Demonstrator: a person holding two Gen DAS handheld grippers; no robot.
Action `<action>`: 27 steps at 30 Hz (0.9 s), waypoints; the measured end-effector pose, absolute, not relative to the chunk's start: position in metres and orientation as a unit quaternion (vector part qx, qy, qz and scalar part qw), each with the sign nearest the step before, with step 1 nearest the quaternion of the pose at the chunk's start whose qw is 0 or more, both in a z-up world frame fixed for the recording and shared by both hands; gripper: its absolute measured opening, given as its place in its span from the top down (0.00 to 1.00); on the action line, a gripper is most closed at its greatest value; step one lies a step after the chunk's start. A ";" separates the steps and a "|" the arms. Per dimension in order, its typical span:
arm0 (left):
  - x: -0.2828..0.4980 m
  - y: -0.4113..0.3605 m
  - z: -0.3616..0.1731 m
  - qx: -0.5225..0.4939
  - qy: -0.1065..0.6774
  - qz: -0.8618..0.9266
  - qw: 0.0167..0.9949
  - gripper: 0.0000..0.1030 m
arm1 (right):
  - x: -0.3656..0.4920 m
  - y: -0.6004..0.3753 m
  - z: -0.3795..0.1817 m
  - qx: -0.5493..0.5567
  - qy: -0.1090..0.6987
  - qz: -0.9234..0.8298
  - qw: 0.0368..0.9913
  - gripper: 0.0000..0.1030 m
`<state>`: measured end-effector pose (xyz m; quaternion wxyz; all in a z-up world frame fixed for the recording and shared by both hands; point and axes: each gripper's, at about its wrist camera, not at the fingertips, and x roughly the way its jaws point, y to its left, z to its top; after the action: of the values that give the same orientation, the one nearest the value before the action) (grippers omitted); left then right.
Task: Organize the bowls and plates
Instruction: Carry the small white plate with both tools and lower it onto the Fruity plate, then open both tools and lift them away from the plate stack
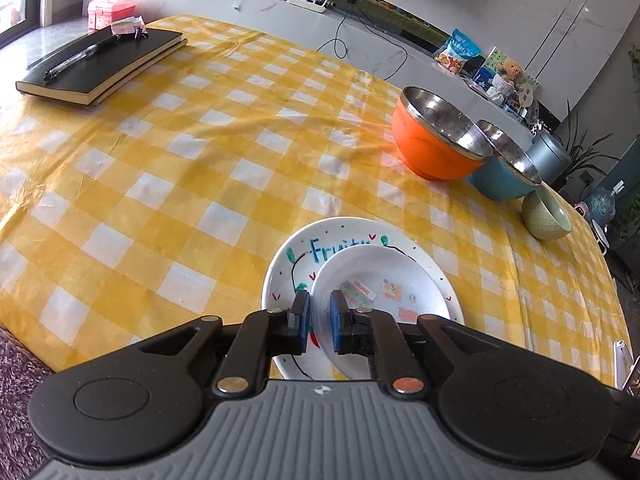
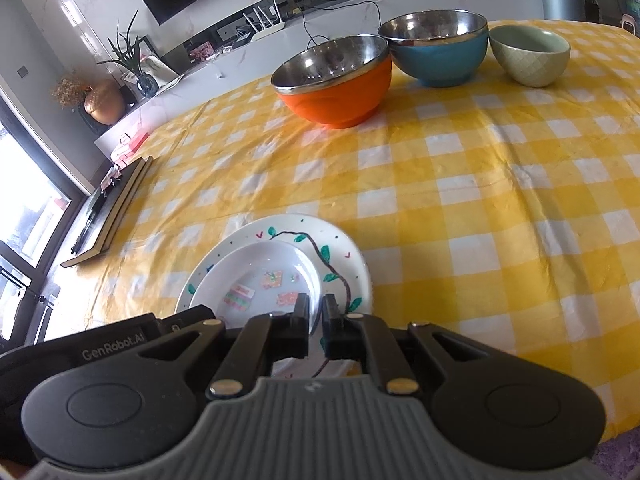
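A small white plate (image 1: 376, 276) (image 2: 260, 264) with stickers lies inside a large white plate (image 1: 288, 264) (image 2: 344, 256) painted with a vine and "Fruity", near the table's front edge. My left gripper (image 1: 320, 320) straddles the small plate's near rim, its blue pads slightly apart and not pressing on it. My right gripper (image 2: 316, 320) is shut on the same plate's rim from the other side. Further back an orange bowl (image 1: 432, 152) (image 2: 340, 100), a blue bowl (image 1: 500, 180) (image 2: 440, 60) and a green bowl (image 1: 540, 216) (image 2: 528, 64) stand in a row.
The table carries a yellow checked cloth (image 1: 200, 160). Black notebooks (image 1: 104, 64) (image 2: 116, 208) with a pen lie at the far left corner, a pink box (image 1: 108, 10) behind them. A purple rug (image 1: 20, 380) lies below the front edge.
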<state>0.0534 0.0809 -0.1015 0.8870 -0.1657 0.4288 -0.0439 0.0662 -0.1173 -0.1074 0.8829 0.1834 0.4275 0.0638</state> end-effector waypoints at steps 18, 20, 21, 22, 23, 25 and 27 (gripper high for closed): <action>0.044 0.080 -0.081 -0.138 0.388 -0.024 0.911 0.62 | 0.055 -0.124 -0.094 0.181 0.397 0.063 0.898 0.73; 0.042 0.077 -0.076 -0.136 0.381 -0.028 0.914 0.60 | 0.052 -0.126 -0.090 0.182 0.390 0.065 0.900 0.73; 0.041 0.076 -0.073 -0.134 0.378 -0.031 0.915 0.60 | 0.051 -0.127 -0.088 0.182 0.387 0.065 0.902 0.73; 0.041 0.074 -0.071 -0.133 0.376 -0.034 0.916 0.59 | 0.050 -0.128 -0.086 0.182 0.383 0.065 0.903 0.73; 0.040 0.072 -0.069 -0.131 0.374 -0.037 0.917 0.59 | 0.049 -0.129 -0.084 0.183 0.380 0.064 0.905 0.73; 0.040 0.068 -0.065 -0.123 0.369 -0.042 0.920 0.58 | 0.047 -0.133 -0.081 0.183 0.373 0.062 0.908 0.72; 0.039 0.062 -0.061 -0.107 0.362 -0.041 0.925 0.58 | 0.046 -0.138 -0.077 0.184 0.364 0.057 0.911 0.71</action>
<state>0.0394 0.0623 -0.0611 0.9251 -0.1065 0.3622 -0.0410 0.0461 -0.1380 -0.0772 0.9112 0.1835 0.3643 0.0572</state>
